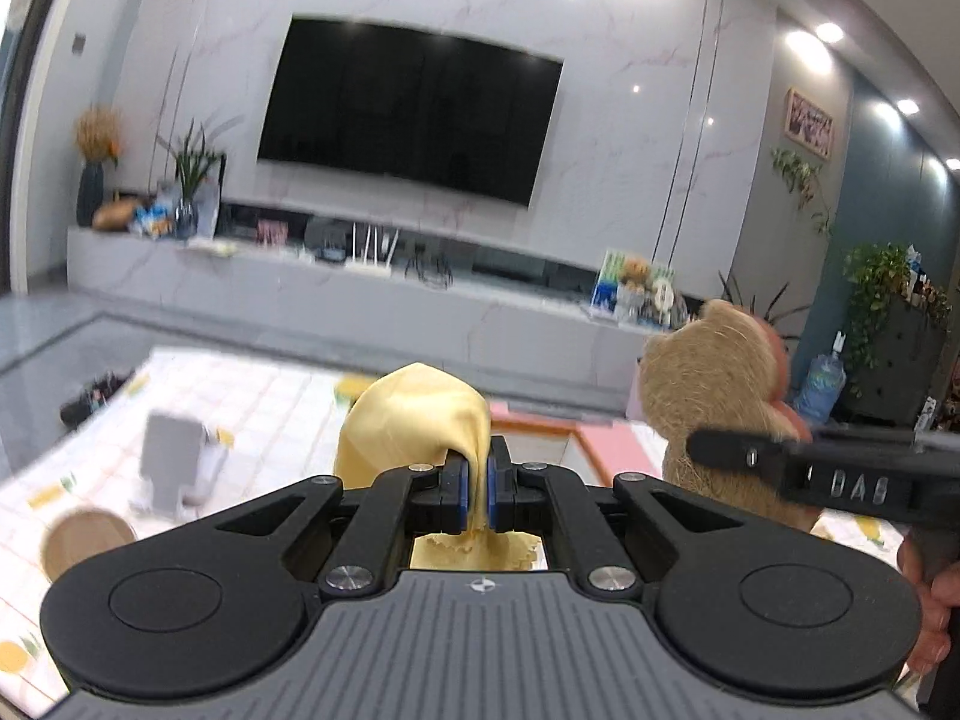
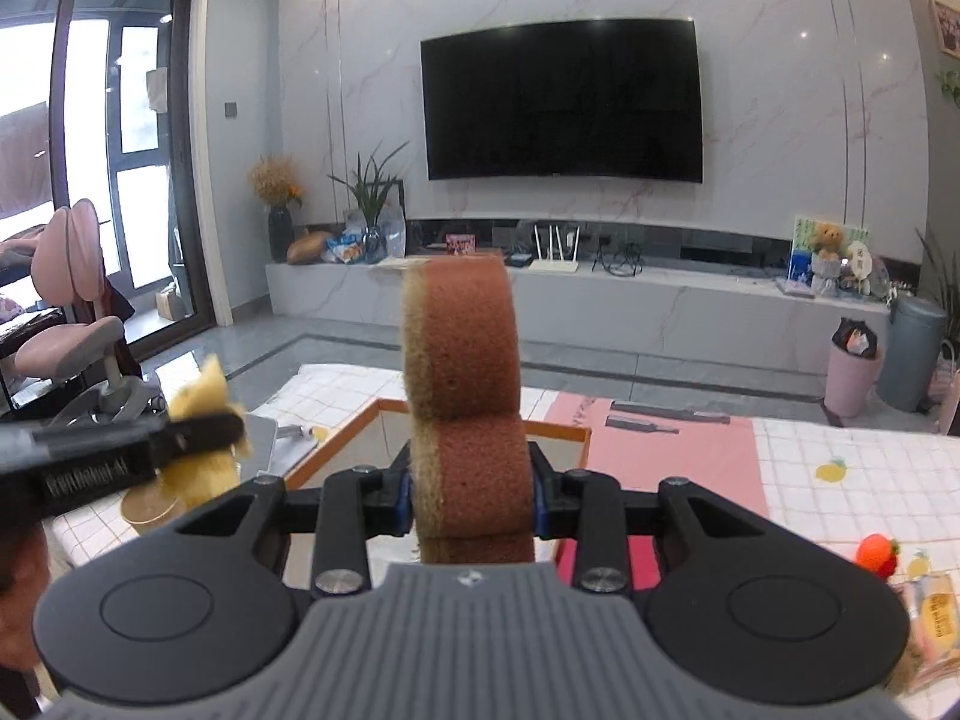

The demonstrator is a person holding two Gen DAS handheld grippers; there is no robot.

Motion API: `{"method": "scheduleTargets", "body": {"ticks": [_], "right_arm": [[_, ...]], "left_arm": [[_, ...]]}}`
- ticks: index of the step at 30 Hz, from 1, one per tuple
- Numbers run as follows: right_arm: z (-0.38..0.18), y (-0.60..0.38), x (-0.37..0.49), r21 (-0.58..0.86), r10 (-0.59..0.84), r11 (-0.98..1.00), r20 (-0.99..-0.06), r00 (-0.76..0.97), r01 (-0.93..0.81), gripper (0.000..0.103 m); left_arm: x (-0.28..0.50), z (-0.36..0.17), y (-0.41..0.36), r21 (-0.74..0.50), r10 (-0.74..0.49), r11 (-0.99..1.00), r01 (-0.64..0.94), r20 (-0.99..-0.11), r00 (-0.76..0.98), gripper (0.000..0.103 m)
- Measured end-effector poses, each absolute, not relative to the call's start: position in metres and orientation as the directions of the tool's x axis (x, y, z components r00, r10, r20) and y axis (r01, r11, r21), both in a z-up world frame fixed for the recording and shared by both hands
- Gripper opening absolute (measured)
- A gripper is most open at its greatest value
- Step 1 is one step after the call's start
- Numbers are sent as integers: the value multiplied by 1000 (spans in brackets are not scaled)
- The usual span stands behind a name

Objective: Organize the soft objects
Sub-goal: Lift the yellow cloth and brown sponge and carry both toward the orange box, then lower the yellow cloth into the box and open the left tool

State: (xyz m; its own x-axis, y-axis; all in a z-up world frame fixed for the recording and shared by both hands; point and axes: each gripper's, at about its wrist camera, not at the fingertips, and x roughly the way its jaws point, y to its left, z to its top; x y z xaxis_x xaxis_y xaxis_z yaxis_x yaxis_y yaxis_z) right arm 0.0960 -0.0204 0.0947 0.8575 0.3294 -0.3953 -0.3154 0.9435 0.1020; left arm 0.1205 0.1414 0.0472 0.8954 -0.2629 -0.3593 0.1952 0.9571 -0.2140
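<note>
My left gripper point(image 1: 477, 489) is shut on a fold of a yellow cloth point(image 1: 414, 420), which bulges up ahead of the pads and hangs above the table. To its right, a brown bear-shaped sponge point(image 1: 708, 384) is held upright. In the right wrist view my right gripper point(image 2: 471, 495) is shut on that sponge point(image 2: 462, 348), a rust-brown block with a tan scouring layer on its left side. At the left edge of that view the yellow cloth point(image 2: 207, 402) shows again, pinched in the left gripper's fingers point(image 2: 198, 429). Both grippers hover side by side over the table.
A box with an orange rim point(image 2: 555, 431) stands just ahead, on a checked tablecloth point(image 2: 840, 456) beside a pink mat point(image 2: 678, 462). A round wooden lid point(image 1: 84, 540) and a grey object point(image 1: 174, 462) lie at left. An orange toy point(image 2: 879, 555) lies at right.
</note>
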Motion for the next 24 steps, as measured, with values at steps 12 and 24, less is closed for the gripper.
{"method": "scheduleTargets", "body": {"ticks": [12, 24], "right_arm": [[58, 18, 117, 60, 359, 924, -478, 802, -378, 32], [62, 16, 111, 20, 340, 925, -487, 805, -378, 32]], "left_arm": [[129, 16, 162, -294, -304, 937, 187, -430, 850, 6], [133, 11, 158, -285, -273, 948, 144, -492, 826, 67]]}}
